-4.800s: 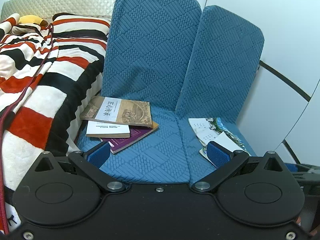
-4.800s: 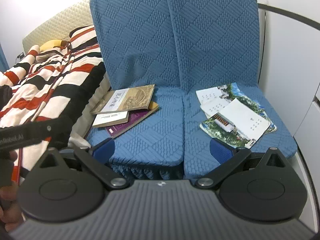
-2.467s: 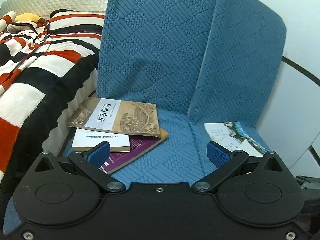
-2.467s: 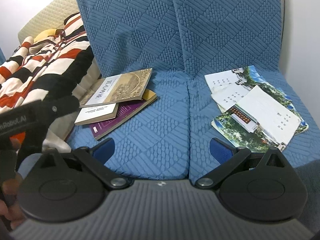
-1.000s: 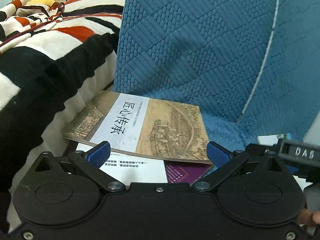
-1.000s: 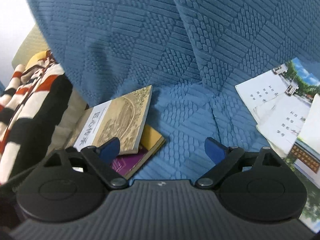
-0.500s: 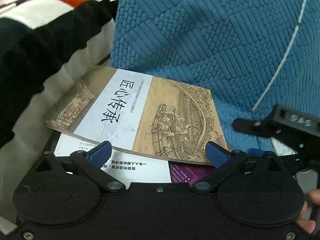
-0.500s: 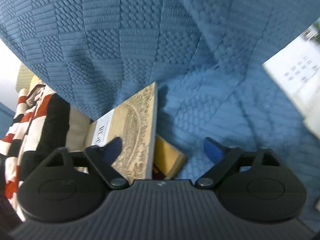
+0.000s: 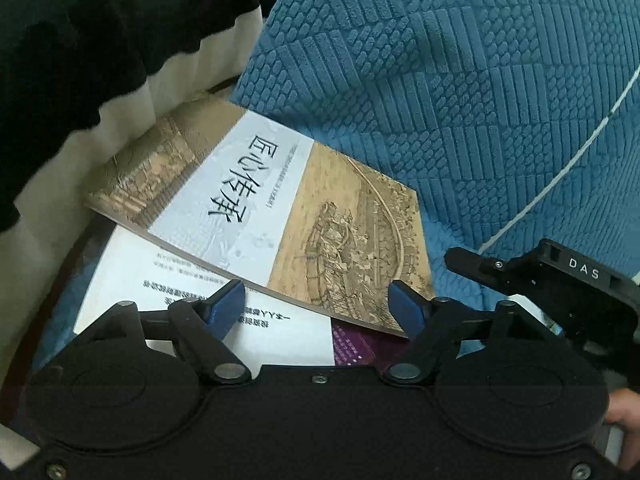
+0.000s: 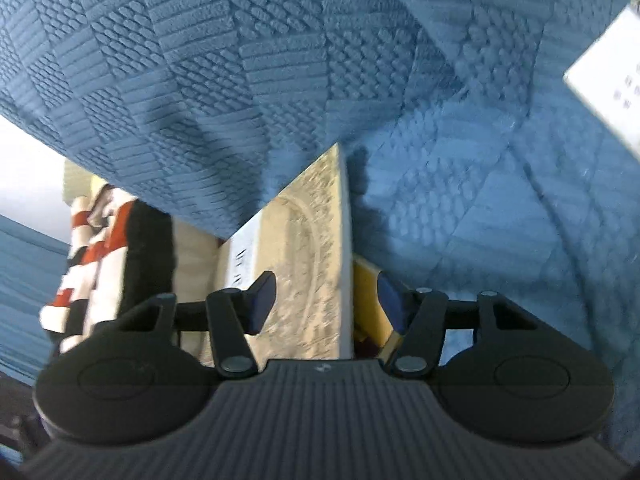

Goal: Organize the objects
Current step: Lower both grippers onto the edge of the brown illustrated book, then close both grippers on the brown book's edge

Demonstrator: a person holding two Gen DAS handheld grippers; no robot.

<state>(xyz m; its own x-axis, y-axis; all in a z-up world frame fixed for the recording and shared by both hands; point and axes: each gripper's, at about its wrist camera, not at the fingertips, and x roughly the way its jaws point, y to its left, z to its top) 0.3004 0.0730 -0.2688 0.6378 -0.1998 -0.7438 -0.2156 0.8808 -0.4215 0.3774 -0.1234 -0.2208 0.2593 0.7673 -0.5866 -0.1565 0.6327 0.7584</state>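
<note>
Claws were both closing in on the top book of the messy stack, sitting on the blue seat cushion right by the striped blanket. Right claw was rolled sideways with the book's edge between its jaws, pads not pressing yet as far as I could tell. Left claw hovered at the near edge, jaws narrowing around nothing. My take: bite deep on that top cover only, skip the white booklet and purple book underneath, lift it level.
</note>
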